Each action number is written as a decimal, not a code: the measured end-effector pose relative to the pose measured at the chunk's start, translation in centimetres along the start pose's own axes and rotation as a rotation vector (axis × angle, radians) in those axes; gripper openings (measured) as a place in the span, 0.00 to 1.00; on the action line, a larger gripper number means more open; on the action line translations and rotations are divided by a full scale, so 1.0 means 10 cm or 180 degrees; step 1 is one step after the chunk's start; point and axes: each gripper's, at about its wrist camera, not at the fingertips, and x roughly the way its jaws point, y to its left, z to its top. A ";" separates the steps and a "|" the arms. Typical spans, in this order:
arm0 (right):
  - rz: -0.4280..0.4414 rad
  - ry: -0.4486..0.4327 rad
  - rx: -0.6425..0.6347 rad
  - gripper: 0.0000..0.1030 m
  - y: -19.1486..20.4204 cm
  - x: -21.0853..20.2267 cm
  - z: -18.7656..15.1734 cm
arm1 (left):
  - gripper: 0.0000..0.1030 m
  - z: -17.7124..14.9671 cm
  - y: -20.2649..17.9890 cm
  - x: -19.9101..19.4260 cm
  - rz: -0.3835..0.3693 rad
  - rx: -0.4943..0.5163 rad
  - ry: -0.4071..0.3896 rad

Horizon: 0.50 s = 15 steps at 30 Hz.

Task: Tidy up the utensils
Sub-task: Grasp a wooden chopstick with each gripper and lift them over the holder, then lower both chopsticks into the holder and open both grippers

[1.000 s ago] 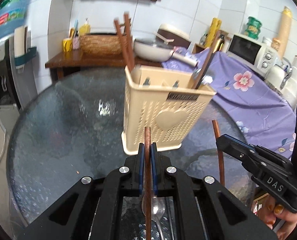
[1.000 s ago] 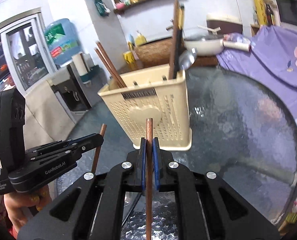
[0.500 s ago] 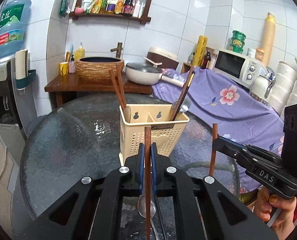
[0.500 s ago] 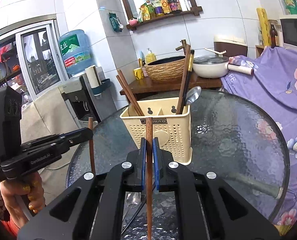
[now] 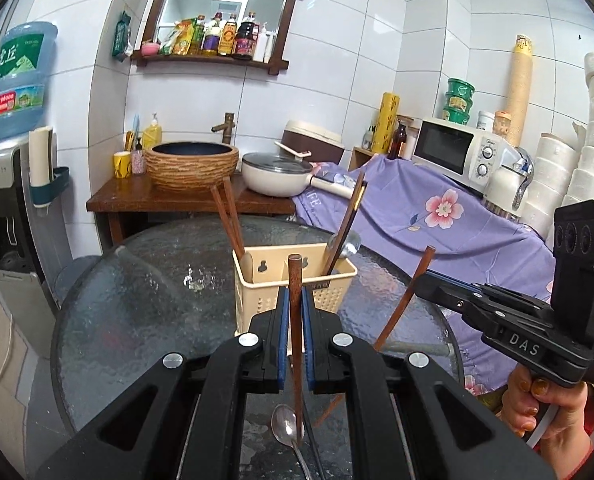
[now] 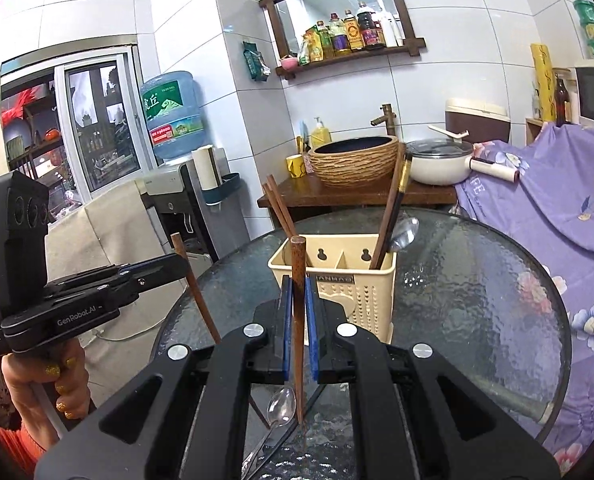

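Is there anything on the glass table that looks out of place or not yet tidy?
Yes. A metal spoon lies loose on the glass table near the grippers, outside the beige utensil holder, which already holds chopsticks and a spoon. Each gripper also grips one brown chopstick: left gripper, right gripper. Nothing looks spilled or broken.

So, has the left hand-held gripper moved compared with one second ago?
Yes. The left hand-held gripper has pulled back and risen: the beige utensil holder now looks smaller and lower against the glass table.
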 end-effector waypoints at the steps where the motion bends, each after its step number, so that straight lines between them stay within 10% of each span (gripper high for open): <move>1: 0.0006 -0.0004 -0.0005 0.07 0.00 -0.01 0.03 | 0.06 0.03 0.00 -0.01 -0.0009 0.0007 -0.0017; 15: -0.0044 -0.0373 -0.0133 0.07 0.04 -0.08 1.11 | 0.06 1.04 -0.06 -0.11 -0.0106 0.0078 -0.0418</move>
